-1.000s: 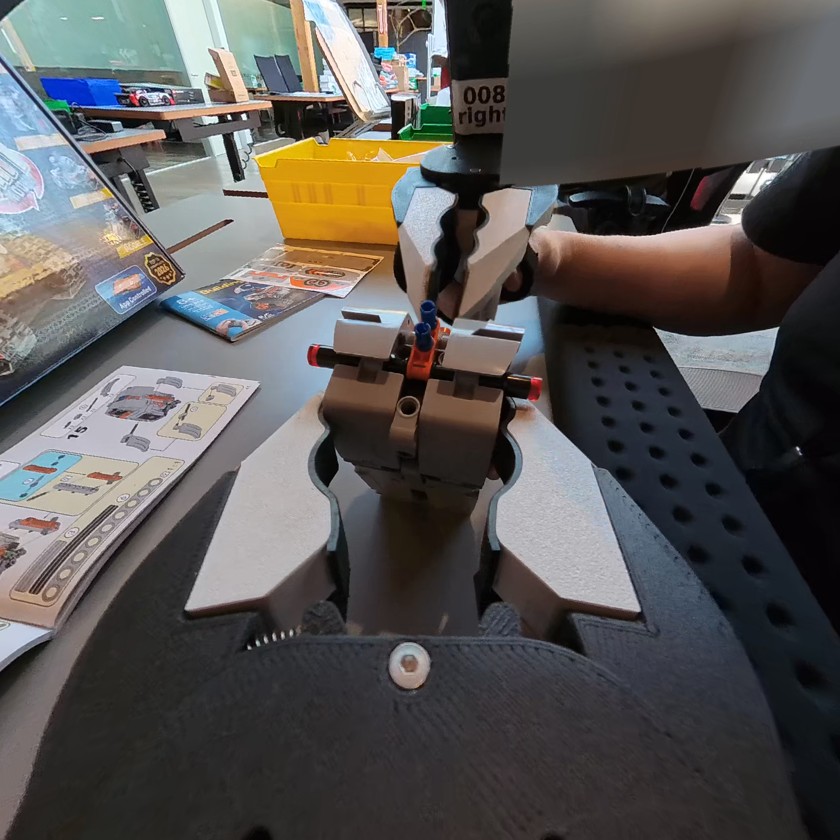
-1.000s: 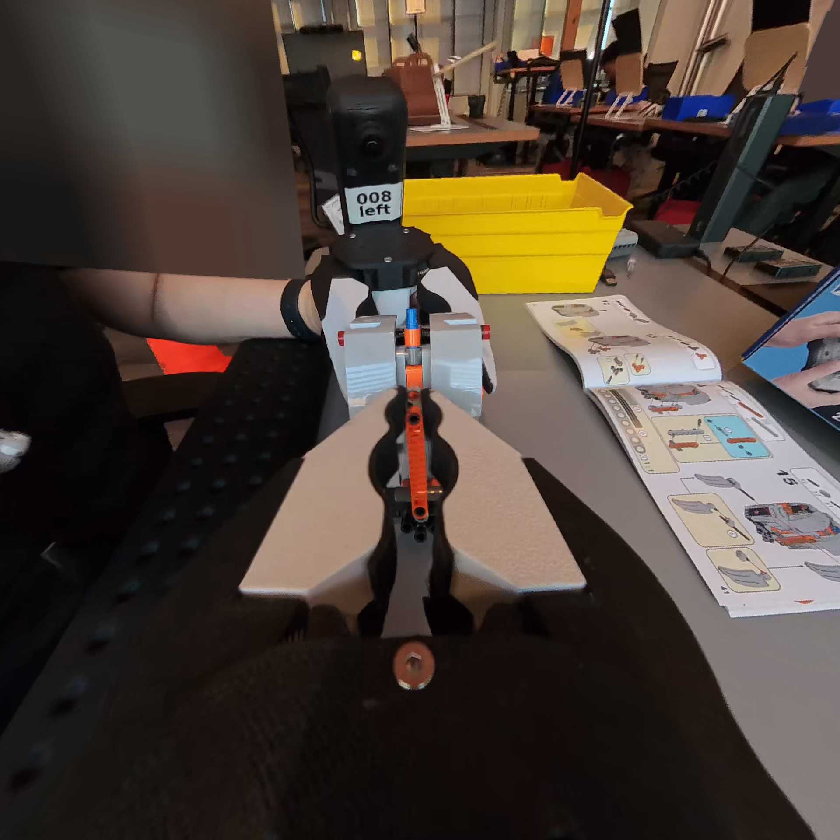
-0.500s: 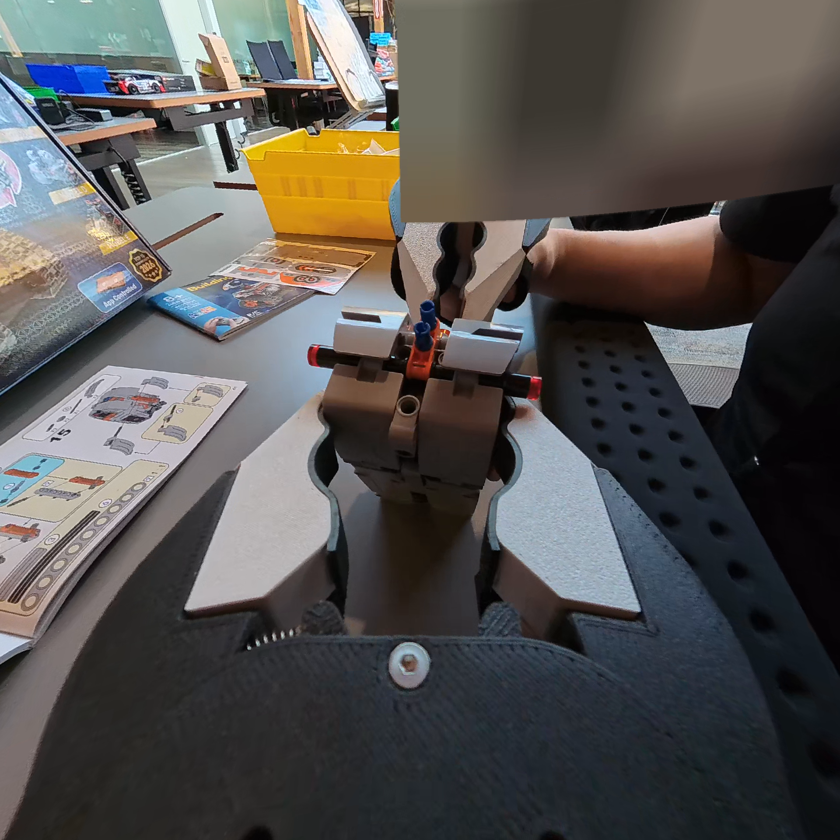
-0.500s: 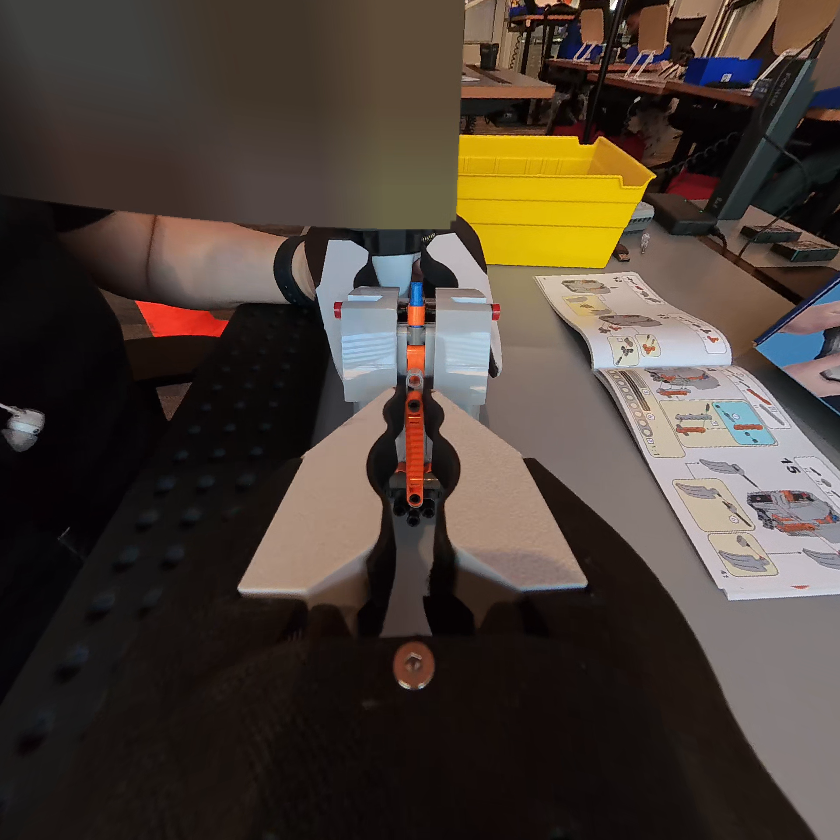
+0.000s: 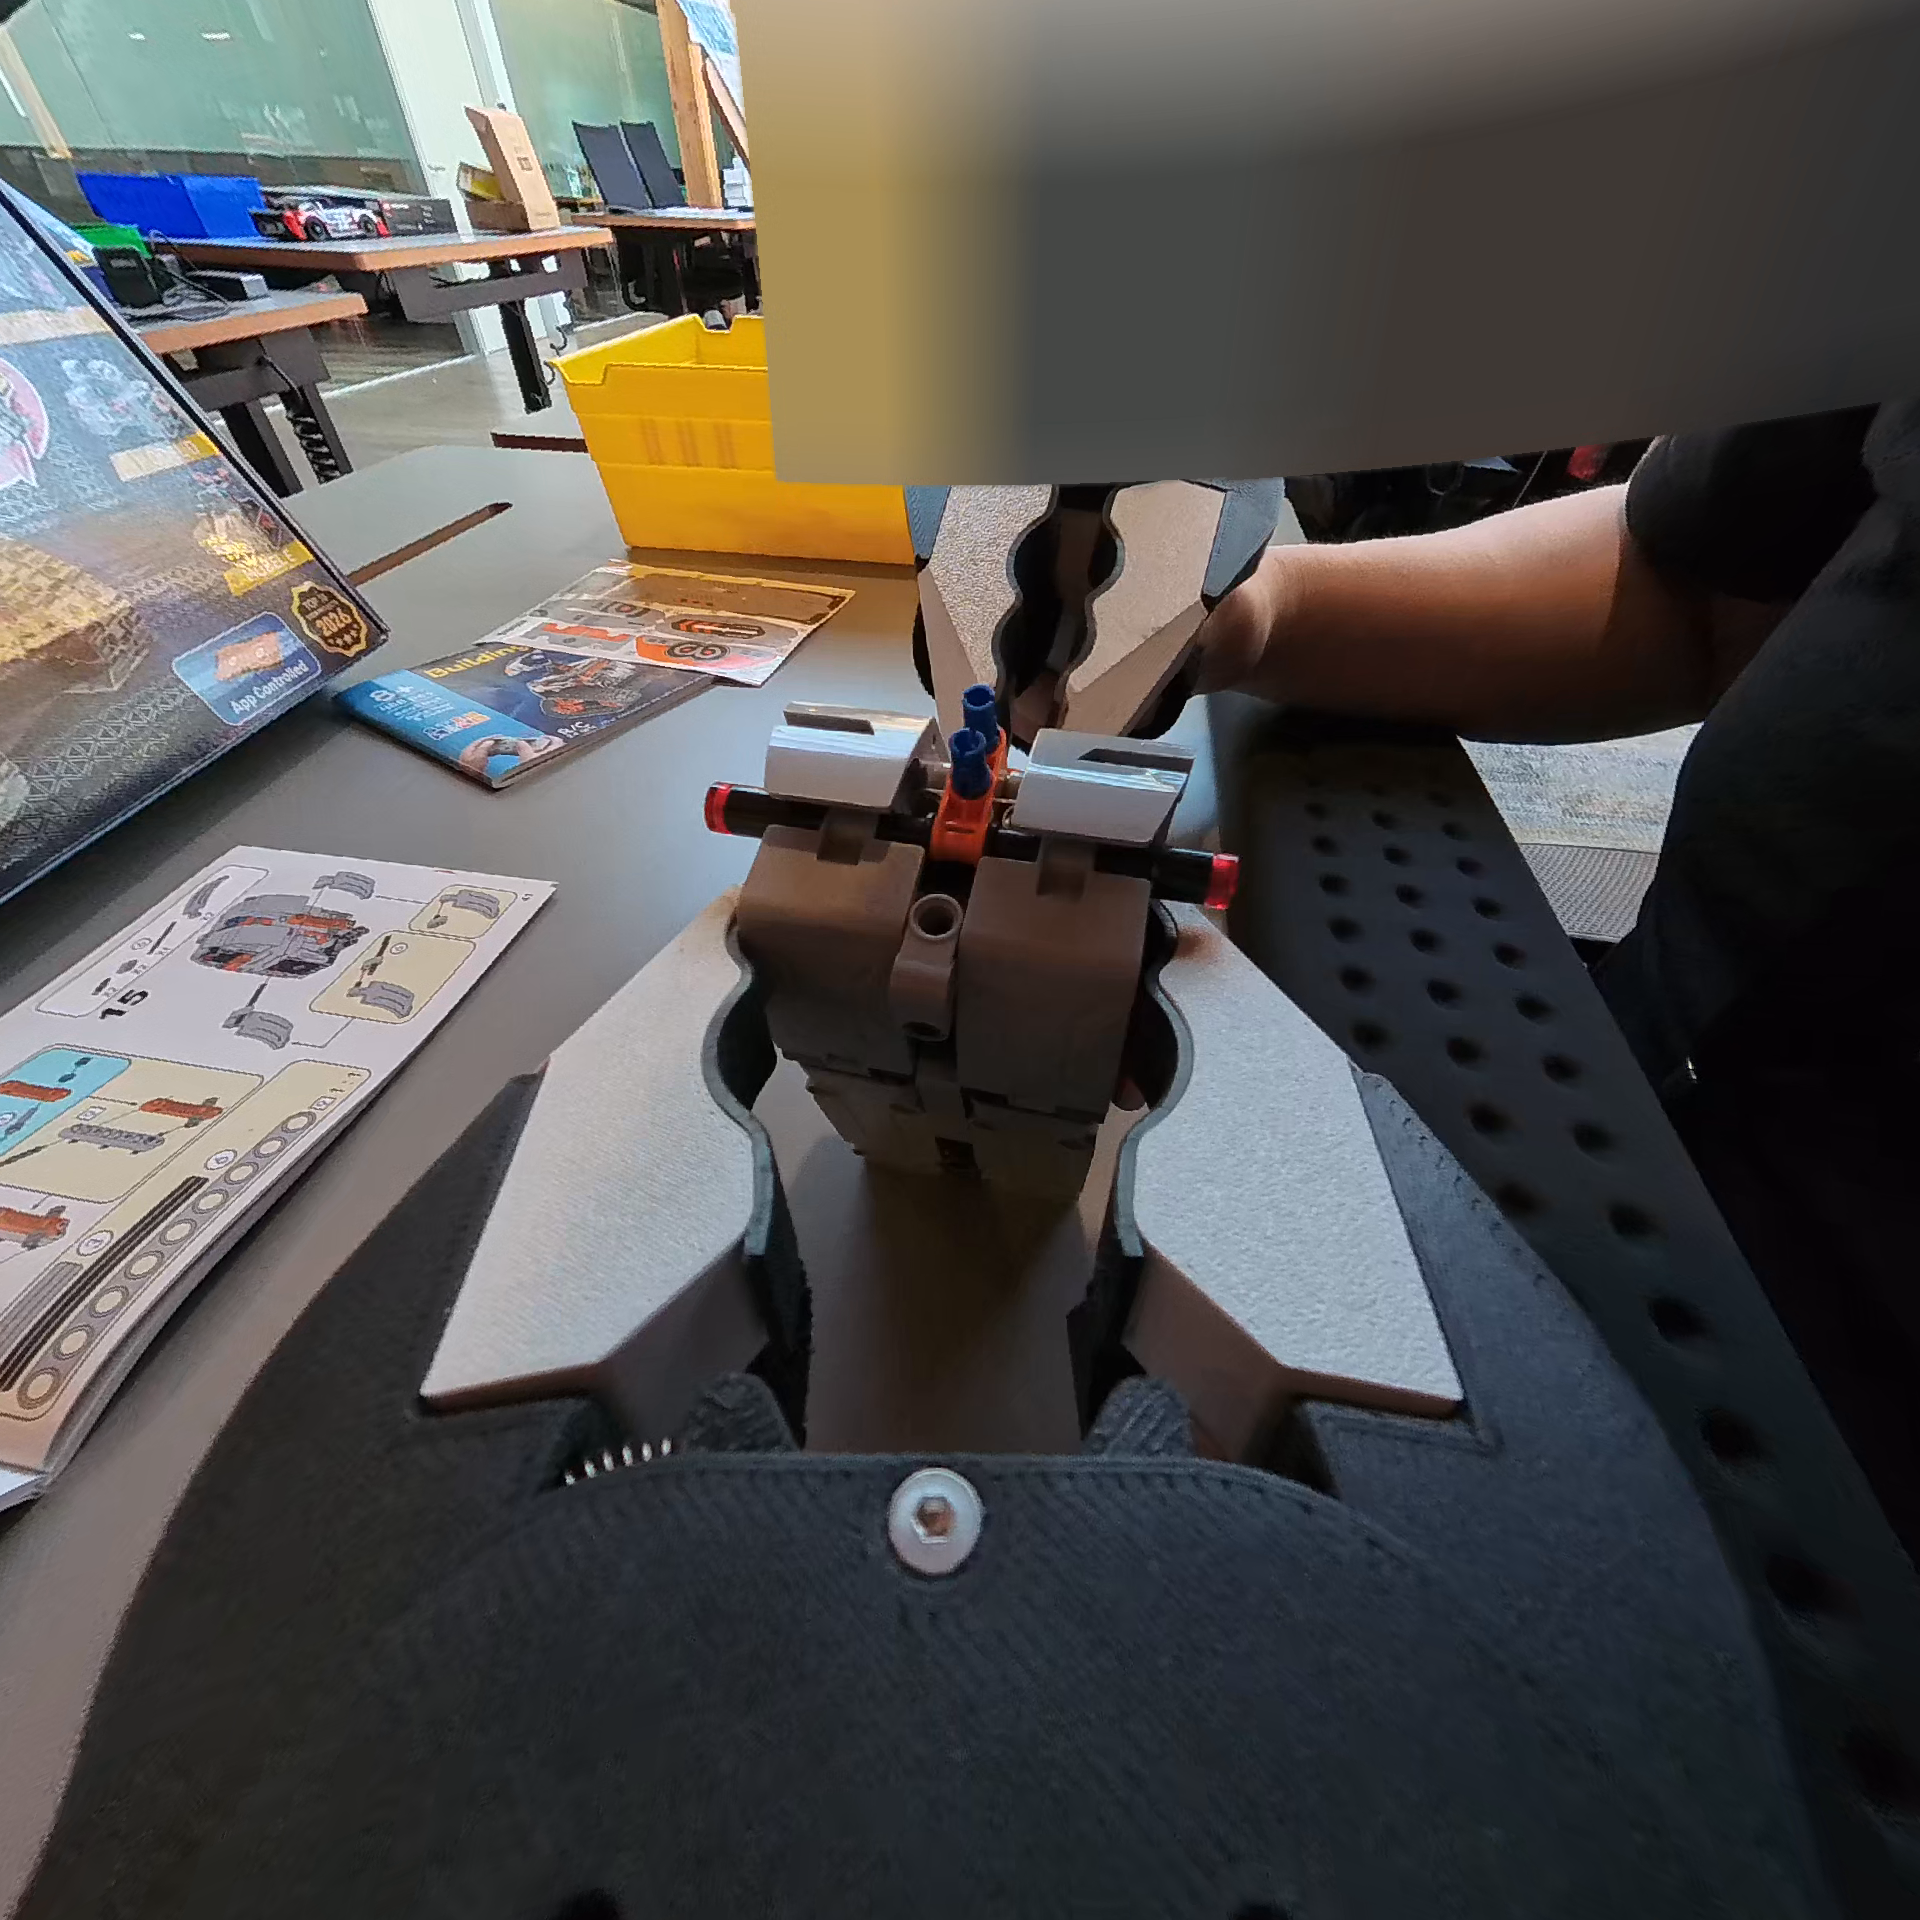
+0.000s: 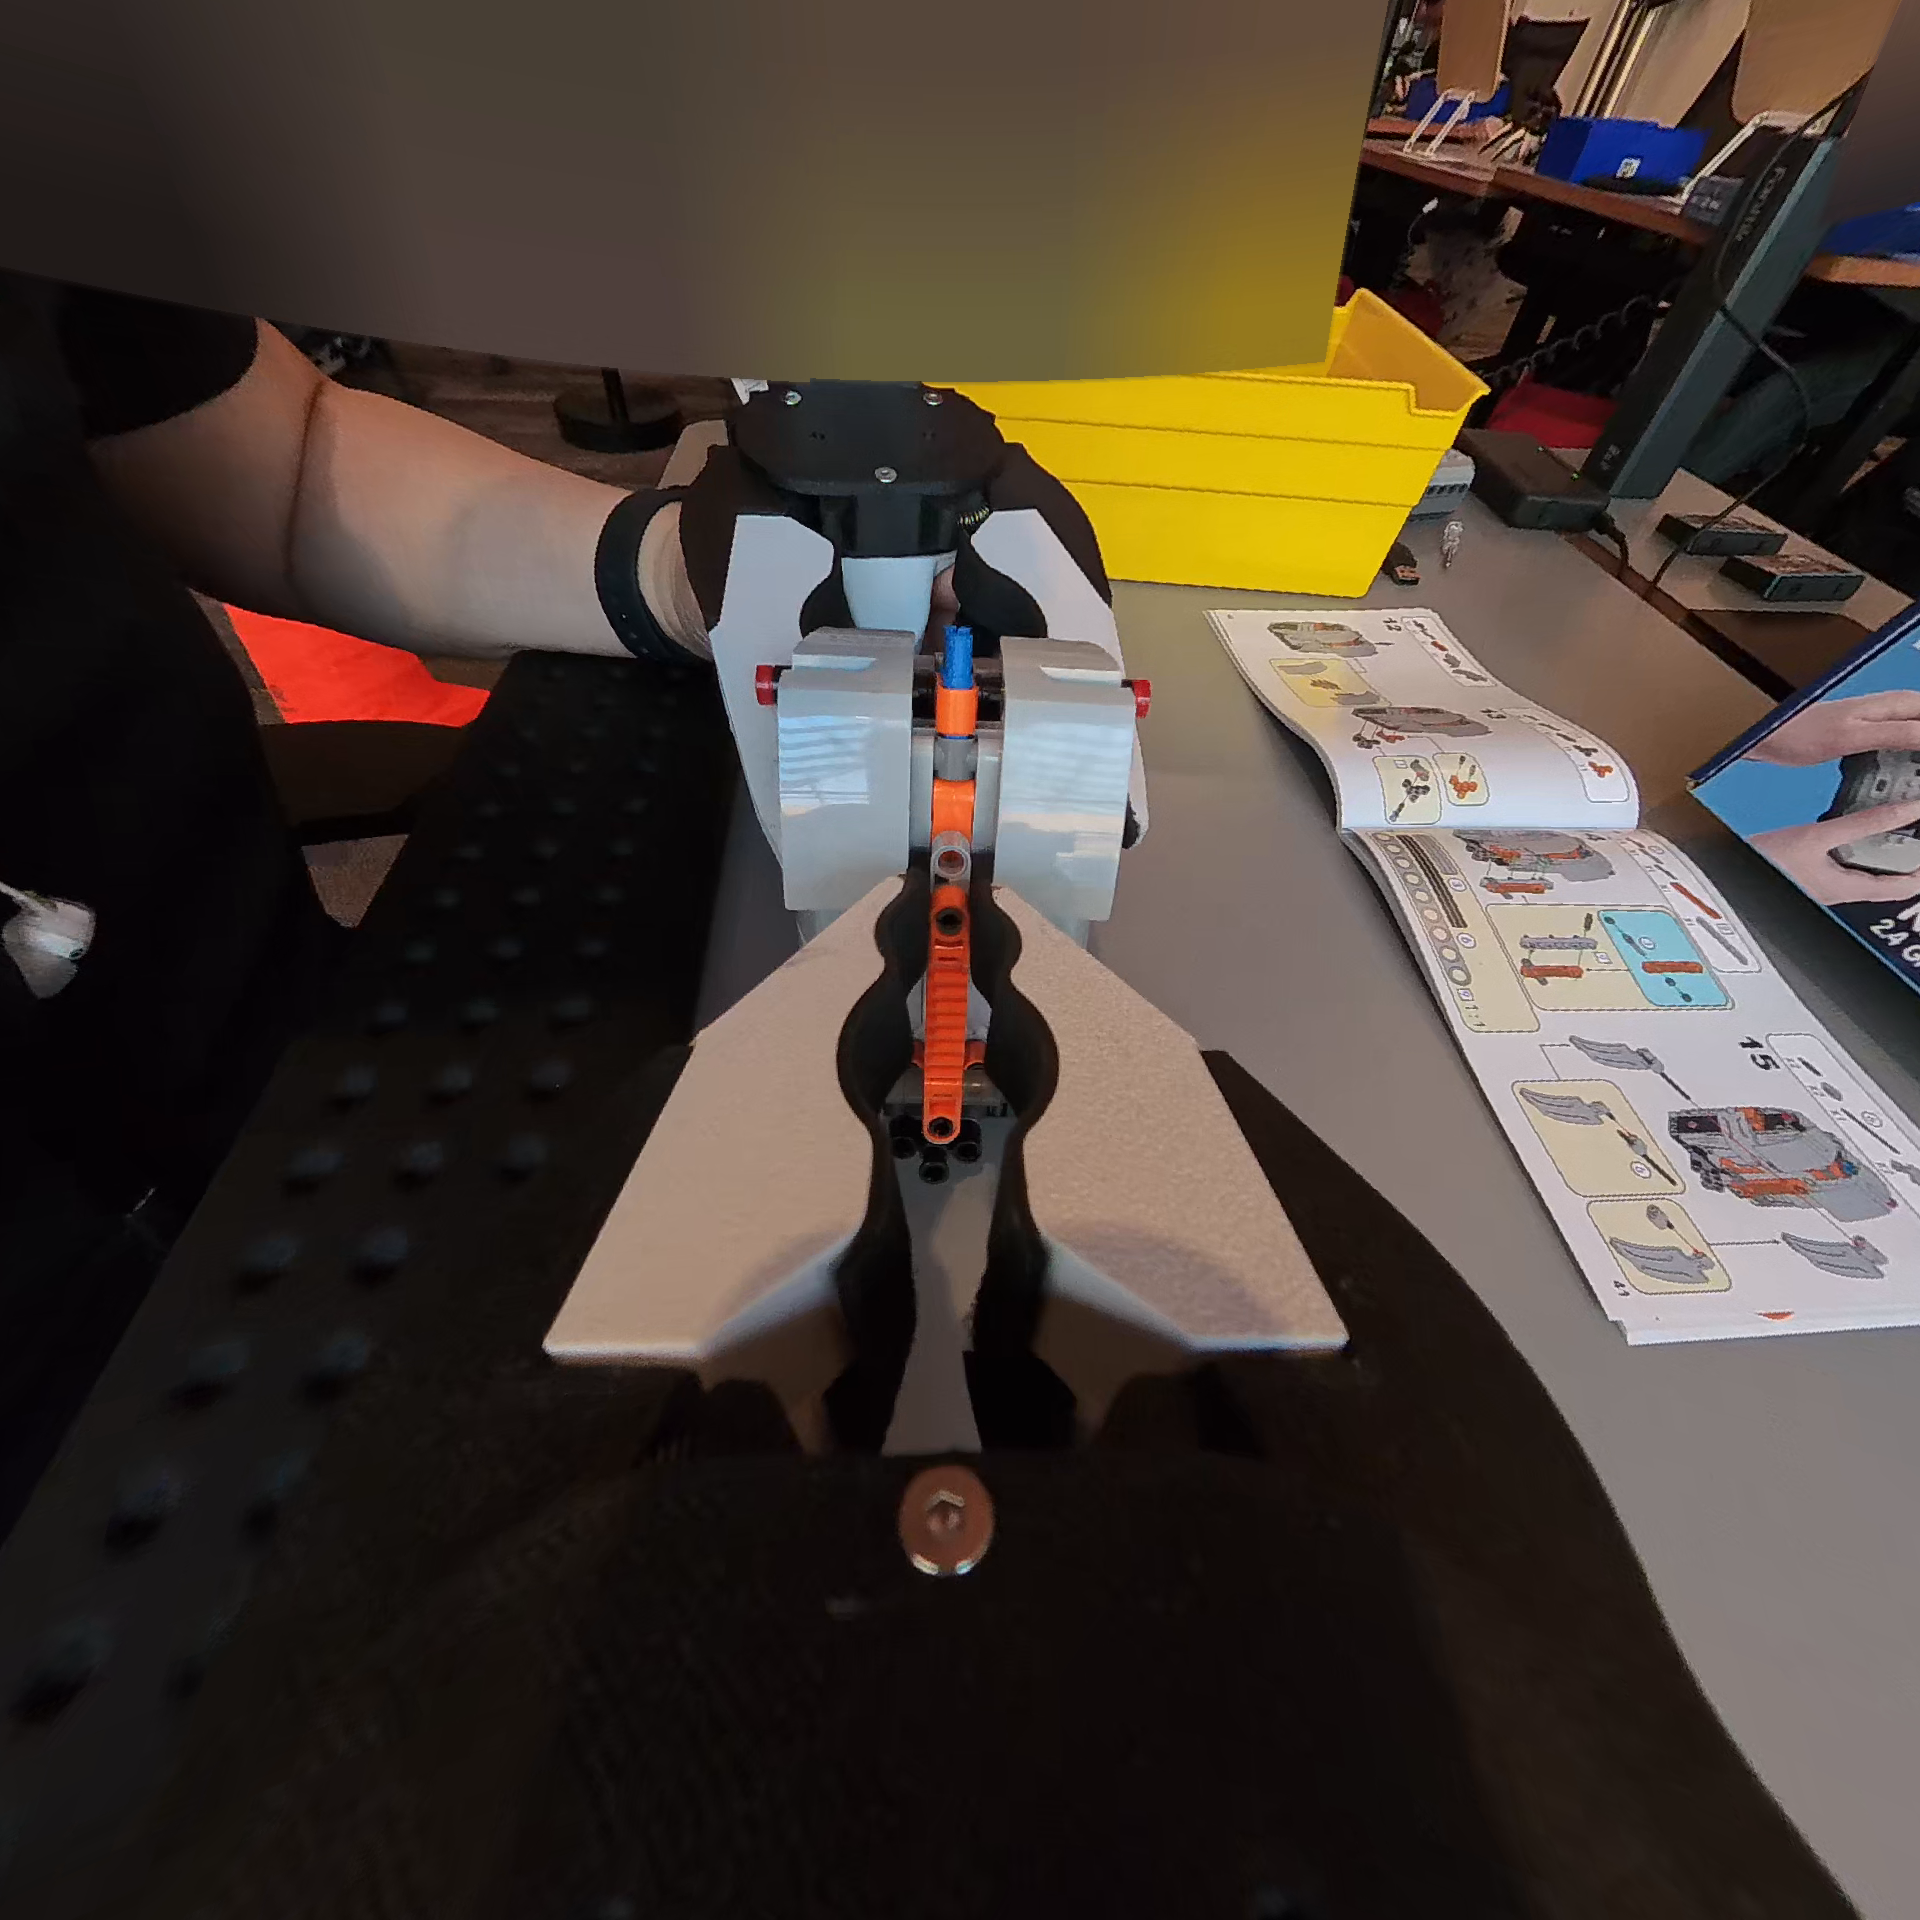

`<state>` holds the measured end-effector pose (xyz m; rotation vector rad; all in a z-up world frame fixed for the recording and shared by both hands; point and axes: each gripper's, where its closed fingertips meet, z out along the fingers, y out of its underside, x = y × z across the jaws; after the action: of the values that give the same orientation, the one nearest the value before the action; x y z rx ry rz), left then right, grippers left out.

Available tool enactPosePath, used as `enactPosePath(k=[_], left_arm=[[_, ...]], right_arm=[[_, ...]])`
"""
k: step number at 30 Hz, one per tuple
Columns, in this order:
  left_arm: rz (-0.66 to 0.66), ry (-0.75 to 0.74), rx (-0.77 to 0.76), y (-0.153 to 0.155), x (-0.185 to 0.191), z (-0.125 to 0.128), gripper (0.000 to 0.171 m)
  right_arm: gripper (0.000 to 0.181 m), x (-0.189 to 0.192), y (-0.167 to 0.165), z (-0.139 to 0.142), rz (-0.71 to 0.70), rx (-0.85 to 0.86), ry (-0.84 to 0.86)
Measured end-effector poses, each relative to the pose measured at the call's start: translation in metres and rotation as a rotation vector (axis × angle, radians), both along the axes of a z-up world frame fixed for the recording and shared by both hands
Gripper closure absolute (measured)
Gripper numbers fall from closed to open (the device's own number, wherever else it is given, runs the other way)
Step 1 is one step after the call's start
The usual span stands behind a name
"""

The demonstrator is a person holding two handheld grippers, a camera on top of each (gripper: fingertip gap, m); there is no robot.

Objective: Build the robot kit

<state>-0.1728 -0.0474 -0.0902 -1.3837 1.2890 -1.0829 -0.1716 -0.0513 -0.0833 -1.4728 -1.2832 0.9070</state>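
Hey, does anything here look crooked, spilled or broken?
Nothing stands out. The left claw grips the grey brick assembly squarely, the right claw is shut on its orange beam, and the open instruction booklet and yellow bin sit tidily on the table.

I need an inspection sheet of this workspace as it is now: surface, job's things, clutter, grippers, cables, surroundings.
Surface: grey table, black perforated mat at the person's side.
Job's things: grey brick assembly; orange beam at its front.
Clutter: open instruction booklet, leaflets, yellow bin, product box.
Grippers: left gripper jaws shut on the assembly; right gripper jaws shut on the beam.
Cables: black cable by small devices.
Surroundings: other desks, blue bins.
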Motion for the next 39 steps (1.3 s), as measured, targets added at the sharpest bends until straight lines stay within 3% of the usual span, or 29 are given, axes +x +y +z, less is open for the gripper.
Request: enactPosePath(k=[13,16,19,24,31,35,39], left_arm=[[-0.014,-0.019,-0.015,0.001,-0.004,0.0,0.103],[-0.013,-0.014,-0.128,0.011,-0.008,0.001,0.103],[-0.003,-0.053,-0.258,0.022,-0.012,0.002,0.104],[-0.019,-0.081,-0.381,0.03,-0.011,0.002,0.103],[-0.009,-0.111,-0.614,0.042,-0.007,-0.003,0.103],[-0.011,-0.119,-0.797,0.047,-0.007,-0.01,0.102],[-0.034,-0.125,-0.925,0.044,-0.007,-0.016,0.101]], right_arm=[[0.175,-0.005,0.002,0.0,0.01,-0.051,0.013],[0.175,-0.008,0.012,0.005,0.002,-0.178,0.115],[0.163,-0.005,0.019,-0.007,-0.012,-0.242,0.072],[0.176,-0.007,0.026,-0.012,-0.036,-0.333,0.092],[0.176,-0.001,0.037,-0.011,-0.063,-0.525,0.151],[0.176,0.002,0.043,-0.017,-0.09,-0.752,0.243],[0.176,0.003,0.042,-0.023,-0.108,-0.821,0.267]])
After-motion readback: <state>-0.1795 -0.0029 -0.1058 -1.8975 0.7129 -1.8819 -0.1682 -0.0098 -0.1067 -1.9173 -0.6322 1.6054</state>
